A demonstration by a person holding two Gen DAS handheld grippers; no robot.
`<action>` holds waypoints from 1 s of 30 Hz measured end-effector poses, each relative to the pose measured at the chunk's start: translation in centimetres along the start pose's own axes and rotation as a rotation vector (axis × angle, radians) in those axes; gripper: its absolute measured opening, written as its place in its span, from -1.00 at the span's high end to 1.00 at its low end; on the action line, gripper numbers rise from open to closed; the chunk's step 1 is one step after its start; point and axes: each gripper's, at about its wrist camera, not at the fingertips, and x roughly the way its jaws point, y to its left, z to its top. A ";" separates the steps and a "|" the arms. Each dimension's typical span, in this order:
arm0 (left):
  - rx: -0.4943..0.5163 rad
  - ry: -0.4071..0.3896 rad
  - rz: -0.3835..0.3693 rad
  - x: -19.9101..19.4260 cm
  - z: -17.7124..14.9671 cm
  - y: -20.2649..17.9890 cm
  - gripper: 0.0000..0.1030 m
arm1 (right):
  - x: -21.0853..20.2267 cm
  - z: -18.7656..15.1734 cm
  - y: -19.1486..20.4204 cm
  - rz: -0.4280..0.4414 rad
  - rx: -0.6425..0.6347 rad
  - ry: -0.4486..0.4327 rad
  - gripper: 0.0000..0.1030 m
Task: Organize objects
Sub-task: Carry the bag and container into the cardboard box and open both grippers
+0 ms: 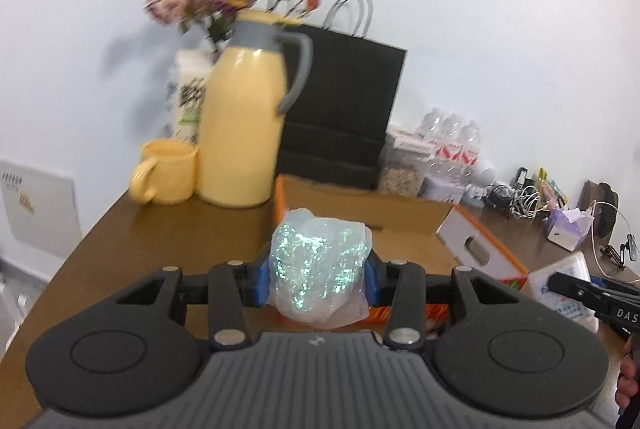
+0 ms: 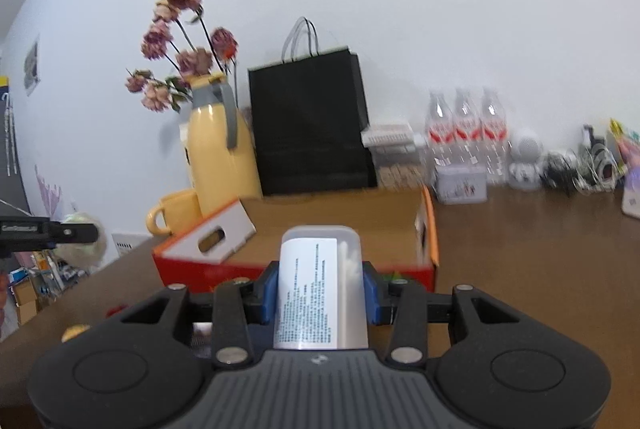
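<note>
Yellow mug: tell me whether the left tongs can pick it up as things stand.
Probably not yet. The left tongs are shut on a shiny plastic bag, so they are occupied. The way to the yellow mug itself looks clear.

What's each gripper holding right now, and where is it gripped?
Left gripper: a shimmery plastic pouch, pinched across its sides. Right gripper: a white labelled container, clamped across its sides.
</note>
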 end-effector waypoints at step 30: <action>0.061 0.309 0.107 18.7 1.0 -3.8 -0.50 | 19.3 0.5 -2.9 -0.183 0.056 0.244 0.21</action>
